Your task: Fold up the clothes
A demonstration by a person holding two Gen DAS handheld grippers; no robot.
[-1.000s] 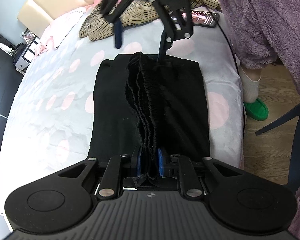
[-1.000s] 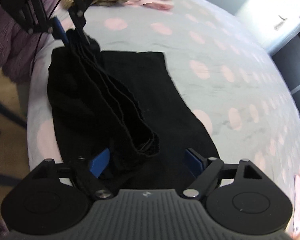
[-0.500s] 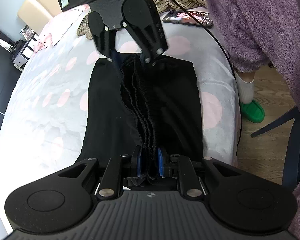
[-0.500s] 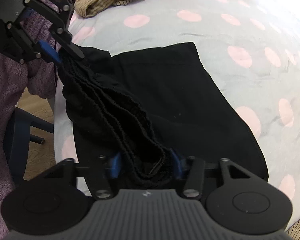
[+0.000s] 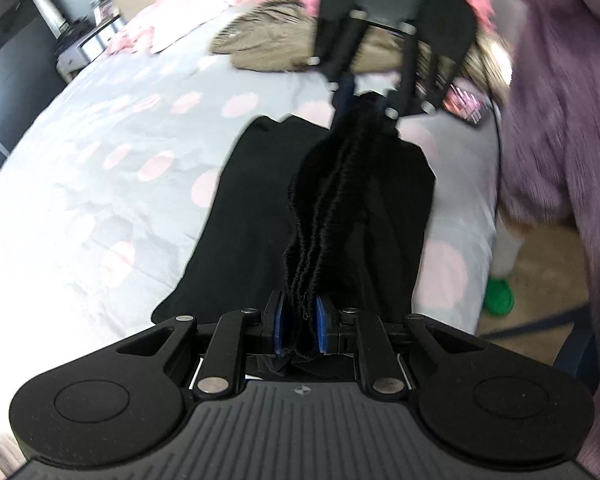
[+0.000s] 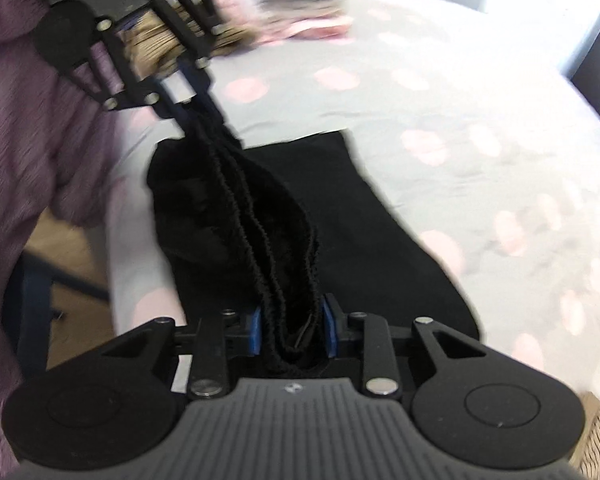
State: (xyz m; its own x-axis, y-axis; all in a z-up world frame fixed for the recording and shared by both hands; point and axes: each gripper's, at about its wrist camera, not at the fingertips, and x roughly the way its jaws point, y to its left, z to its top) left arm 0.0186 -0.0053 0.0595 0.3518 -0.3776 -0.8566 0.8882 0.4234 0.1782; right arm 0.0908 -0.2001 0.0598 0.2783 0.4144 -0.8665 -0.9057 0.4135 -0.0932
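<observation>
The black knitted garment with a gathered elastic waistband (image 5: 332,208) lies on the grey bedsheet with pink dots (image 5: 100,184), its waistband lifted above the sheet. The left gripper (image 5: 300,326) pinches one end of the waistband; the right gripper (image 6: 292,326) pinches the other end. A striped beige cloth (image 5: 268,46) lies on the sheet beyond the garment.

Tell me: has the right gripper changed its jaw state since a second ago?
Yes. The right gripper was open beside the black garment; now it is shut on the gathered waistband, lifted above the dotted bedsheet.
</observation>
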